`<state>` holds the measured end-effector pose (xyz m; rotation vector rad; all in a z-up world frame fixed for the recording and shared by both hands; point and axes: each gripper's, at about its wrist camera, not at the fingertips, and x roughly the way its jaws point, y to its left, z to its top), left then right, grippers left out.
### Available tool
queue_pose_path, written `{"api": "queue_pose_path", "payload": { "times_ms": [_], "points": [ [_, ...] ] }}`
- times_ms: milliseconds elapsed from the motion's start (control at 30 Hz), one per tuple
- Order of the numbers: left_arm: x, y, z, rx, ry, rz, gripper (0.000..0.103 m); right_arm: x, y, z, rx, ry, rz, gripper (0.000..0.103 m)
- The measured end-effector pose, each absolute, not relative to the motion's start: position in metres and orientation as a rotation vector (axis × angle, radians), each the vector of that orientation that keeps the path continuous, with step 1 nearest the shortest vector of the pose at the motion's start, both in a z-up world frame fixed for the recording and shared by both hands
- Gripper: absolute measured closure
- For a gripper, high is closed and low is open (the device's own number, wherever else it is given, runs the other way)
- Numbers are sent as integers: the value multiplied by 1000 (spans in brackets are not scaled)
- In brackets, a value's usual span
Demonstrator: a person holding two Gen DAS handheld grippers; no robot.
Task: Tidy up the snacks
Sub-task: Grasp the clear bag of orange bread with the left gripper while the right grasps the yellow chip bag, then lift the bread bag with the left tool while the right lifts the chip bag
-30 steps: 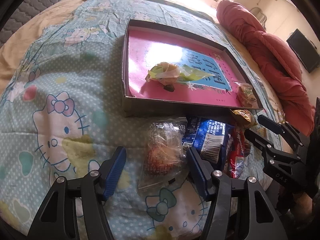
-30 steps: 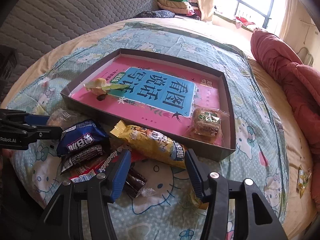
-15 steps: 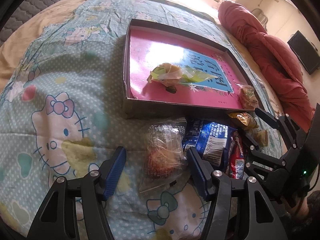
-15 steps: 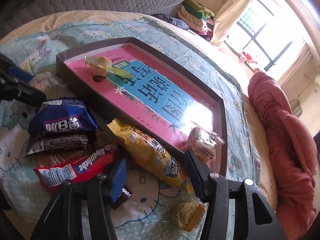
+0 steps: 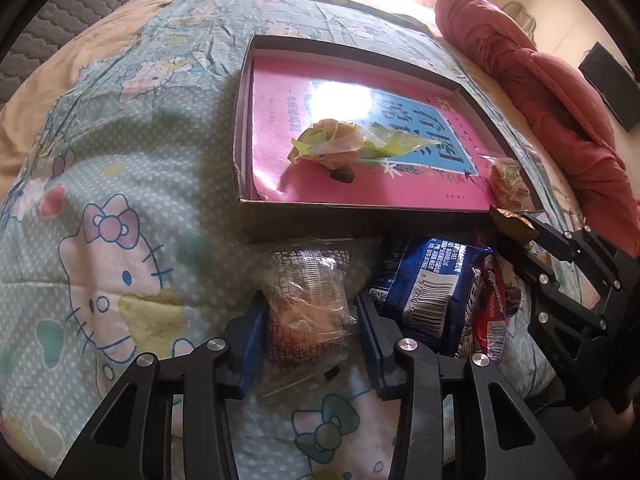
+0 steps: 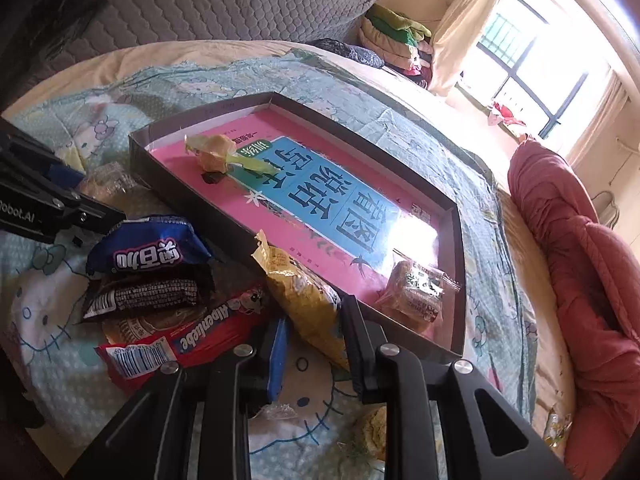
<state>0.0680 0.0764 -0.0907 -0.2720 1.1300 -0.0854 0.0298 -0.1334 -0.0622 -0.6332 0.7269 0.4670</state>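
**Two snack packets are being gripped beside the tray**

A clear packet with a brown pastry (image 5: 306, 312) is lying on the bedsheet (image 5: 120, 184), just in front of the near wall of the dark tray (image 5: 360, 222). It is being enclosed by the left gripper (image 5: 308, 316) — the jaws are closing, and the blue pads are already pressing the wrapper on both sides.

A yellow packet (image 6: 304, 292) is being leaned over the near edge of the tray, with its lower end on the sheet. It is being clenched by the right gripper (image 6: 314, 334), whose fingers are pressed against its lower end.

Between the two grippers, a small pile is lying on the sheet: a blue packet (image 6: 148, 250), a black packet (image 6: 144, 294) under it, and a red packet (image 6: 176, 340) nearest to the camera of the right wrist.

Inside the tray, a pink and blue book (image 6: 320, 200) is being used as the floor. On it two snacks are resting well apart — a pastry in a green wrapper (image 6: 218, 154) near the far left corner, and a wrapped cake (image 6: 416, 290) in the near right corner.

A red quilt (image 6: 580, 260) is being kept at the right side of the bed.
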Motion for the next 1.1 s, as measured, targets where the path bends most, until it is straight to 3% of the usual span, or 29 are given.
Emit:
{"api": "queue_pose_path", "payload": {
  "times_ms": [400,1100],
  "points": [
    [63,76,-77,-270,1076,-130,60,41,-174,-33,-225,818,548,77],
    [48,81,-50,-281,966,-140,60,40,-198,-10,-70,804,527,80]
  ]
}}
